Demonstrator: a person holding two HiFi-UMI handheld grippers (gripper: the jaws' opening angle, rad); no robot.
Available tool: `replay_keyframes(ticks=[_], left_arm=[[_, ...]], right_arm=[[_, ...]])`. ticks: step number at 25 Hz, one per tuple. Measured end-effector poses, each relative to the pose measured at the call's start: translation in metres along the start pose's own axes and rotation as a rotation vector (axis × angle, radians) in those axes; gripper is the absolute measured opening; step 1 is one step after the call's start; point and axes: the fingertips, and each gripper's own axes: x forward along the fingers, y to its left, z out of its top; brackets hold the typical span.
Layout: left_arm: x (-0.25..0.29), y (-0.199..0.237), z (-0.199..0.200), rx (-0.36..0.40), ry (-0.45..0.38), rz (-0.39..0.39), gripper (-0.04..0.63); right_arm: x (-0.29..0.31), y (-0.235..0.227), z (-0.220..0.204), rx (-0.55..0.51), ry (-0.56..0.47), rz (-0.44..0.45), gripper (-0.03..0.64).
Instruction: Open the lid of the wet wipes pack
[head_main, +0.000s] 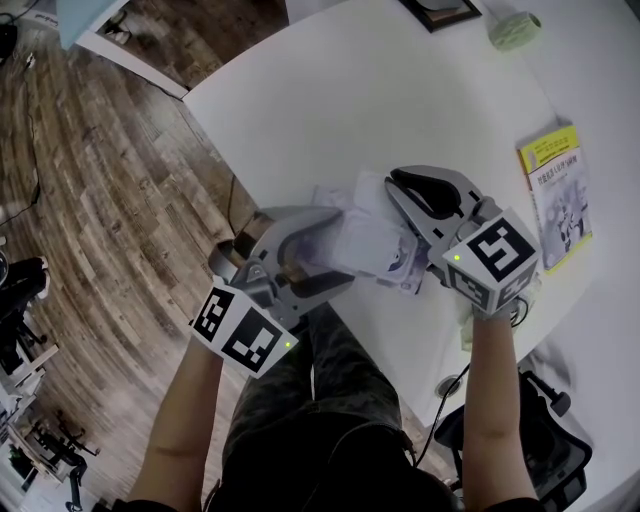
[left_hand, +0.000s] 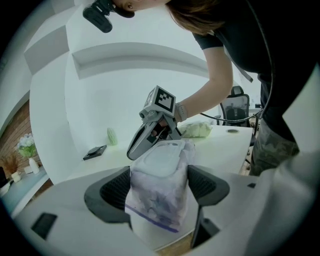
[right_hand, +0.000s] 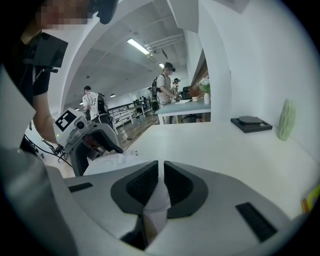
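At the near edge of the table (head_main: 400, 90) the left gripper (head_main: 322, 256) clamps the wipes pack (left_hand: 159, 192) between its 2 jaws. Just beyond, the right gripper (right_hand: 160, 184) has its jaws pinched on the white lid (left_hand: 163, 156). Farther right lies a yellow book (head_main: 556, 195).

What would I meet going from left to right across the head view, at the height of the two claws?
Wooden floor → left claw → wet wipes pack → right claw → yellow booklet.
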Motion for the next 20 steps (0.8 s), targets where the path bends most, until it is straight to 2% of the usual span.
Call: replay_keyframes(ticks=[6,15,20], left_arm=[[-0.012,-0.003,0.005,0.053,0.026,0.031,0.366],[-0.033,-0.012,0.025,0.033,-0.036,0.043,0.357],[-0.044,-0.018,0.049,0.052,-0.109,0.119,0.161]], right_arm=[[-0.013,0.002,0.008,0.006,-0.063,-0.046,0.051],[-0.047,0.015,0.022,0.028,-0.174,-0.142,0.051],[-0.071,0.038,0.032,0.036,-0.28,-0.182,0.038]])
